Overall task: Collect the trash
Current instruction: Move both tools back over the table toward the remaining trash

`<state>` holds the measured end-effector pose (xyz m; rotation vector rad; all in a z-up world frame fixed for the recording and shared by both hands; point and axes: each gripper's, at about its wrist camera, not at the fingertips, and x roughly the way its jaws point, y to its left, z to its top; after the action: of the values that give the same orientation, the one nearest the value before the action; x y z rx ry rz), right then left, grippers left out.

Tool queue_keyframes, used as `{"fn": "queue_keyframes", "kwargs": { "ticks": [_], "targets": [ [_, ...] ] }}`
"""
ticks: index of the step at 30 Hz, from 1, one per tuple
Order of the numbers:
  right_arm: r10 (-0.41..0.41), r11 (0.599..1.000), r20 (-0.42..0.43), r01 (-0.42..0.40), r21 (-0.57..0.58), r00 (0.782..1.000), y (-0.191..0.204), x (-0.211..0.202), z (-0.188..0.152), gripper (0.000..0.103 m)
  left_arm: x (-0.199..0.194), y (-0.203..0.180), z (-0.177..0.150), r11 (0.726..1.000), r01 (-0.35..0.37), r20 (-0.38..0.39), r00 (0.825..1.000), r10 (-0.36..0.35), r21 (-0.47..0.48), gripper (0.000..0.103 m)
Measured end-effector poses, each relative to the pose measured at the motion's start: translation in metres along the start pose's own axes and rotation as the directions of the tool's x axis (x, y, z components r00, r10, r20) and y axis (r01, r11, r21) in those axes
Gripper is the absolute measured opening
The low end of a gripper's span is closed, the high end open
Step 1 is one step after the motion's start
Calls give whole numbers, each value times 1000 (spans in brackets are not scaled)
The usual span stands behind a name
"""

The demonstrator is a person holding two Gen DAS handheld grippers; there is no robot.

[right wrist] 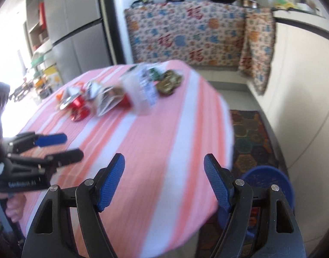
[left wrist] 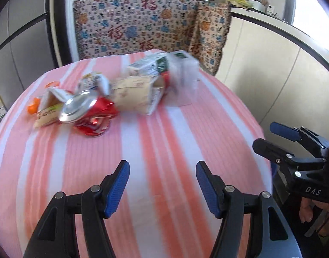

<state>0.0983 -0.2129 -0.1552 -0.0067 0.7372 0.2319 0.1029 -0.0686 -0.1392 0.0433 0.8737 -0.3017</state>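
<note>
A pile of trash lies on the far part of a pink-and-white striped table (left wrist: 155, 150): a crushed red can (left wrist: 89, 114), torn beige cartons (left wrist: 134, 96), a clear plastic wrapper (left wrist: 181, 73) and an orange scrap (left wrist: 33, 106). In the right wrist view the can (right wrist: 78, 105), the wrapper (right wrist: 140, 92) and a dark green packet (right wrist: 169, 81) show. My left gripper (left wrist: 162, 185) is open and empty over the near table. My right gripper (right wrist: 164, 180) is open and empty over the table's right edge; it also shows in the left wrist view (left wrist: 265, 137).
A blue bin (right wrist: 270, 185) stands on the floor by the table's right edge, beside a patterned mat (right wrist: 250, 133). A cloth-draped counter (left wrist: 143, 25) with pots stands behind the table. A fridge (right wrist: 78, 32) is at left.
</note>
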Motion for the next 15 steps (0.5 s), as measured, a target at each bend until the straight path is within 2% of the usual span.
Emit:
{"fn": "queue_keyframes", "kwargs": {
  "ticks": [4,8,12,15],
  "targets": [
    [30,998,-27,-31,-58,999,36,20,1,78,-3,49,-15,995,-81,-11,997,81,-65,65],
    [47,994,-51,-51,-94,998,58,34,1,78,-3,81,-22,988,-102,-34,994,99,-118,65],
    [51,992,-75,-59,-109,996,66,42,-1,78,-2,103,-17,988,-116,-44,993,112,-98,65],
    [51,992,-88,-61,-109,995,67,47,-3,78,7,130,-11,993,-96,-55,994,92,-65,68]
  ]
}}
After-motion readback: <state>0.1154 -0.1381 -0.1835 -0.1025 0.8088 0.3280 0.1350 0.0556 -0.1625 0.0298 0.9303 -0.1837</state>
